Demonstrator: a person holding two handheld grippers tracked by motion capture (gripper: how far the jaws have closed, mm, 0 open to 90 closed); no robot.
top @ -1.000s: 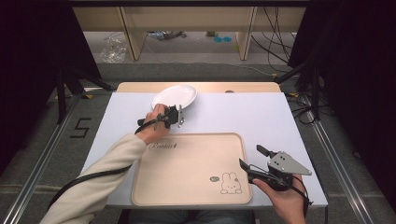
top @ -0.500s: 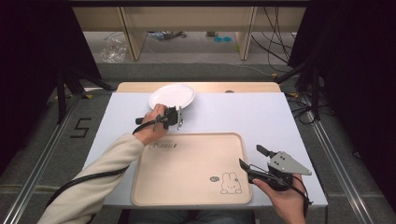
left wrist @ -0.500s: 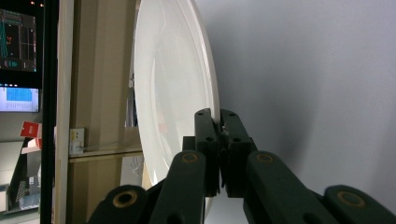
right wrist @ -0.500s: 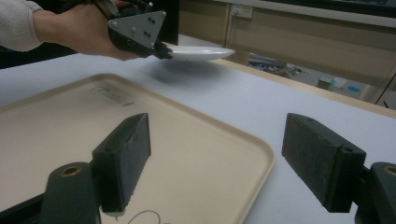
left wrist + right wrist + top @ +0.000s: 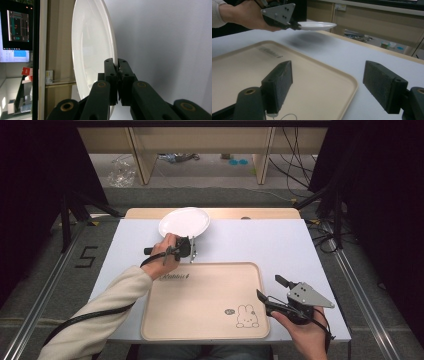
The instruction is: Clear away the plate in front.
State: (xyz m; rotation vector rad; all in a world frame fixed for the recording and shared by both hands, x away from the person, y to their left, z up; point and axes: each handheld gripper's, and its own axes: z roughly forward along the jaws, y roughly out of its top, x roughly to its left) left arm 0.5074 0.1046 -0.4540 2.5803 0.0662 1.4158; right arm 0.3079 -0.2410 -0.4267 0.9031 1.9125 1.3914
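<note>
A white plate (image 5: 184, 221) hangs level a little above the white table, held by its near rim; its shadow lies on the table under it. My left gripper (image 5: 191, 241) is shut on that rim (image 5: 117, 67), and the plate (image 5: 92, 50) stands edge-on before the jaws. The right gripper view shows the plate (image 5: 317, 25) and the left gripper (image 5: 294, 25) at the far left. A beige tray (image 5: 205, 300) with a rabbit drawing lies at the table's front. My right gripper (image 5: 269, 287) is open over the tray's right edge, nothing between its pads (image 5: 278, 85).
The white table (image 5: 260, 242) has a wooden strip (image 5: 280, 213) along its far edge. Beyond it lie the floor, table legs and cables. The tray (image 5: 287, 75) is bare. The person's left sleeve (image 5: 100, 310) crosses the table's front left corner.
The plate and my left gripper have drifted very slightly to the left. The right gripper has stayed where it was, still open.
</note>
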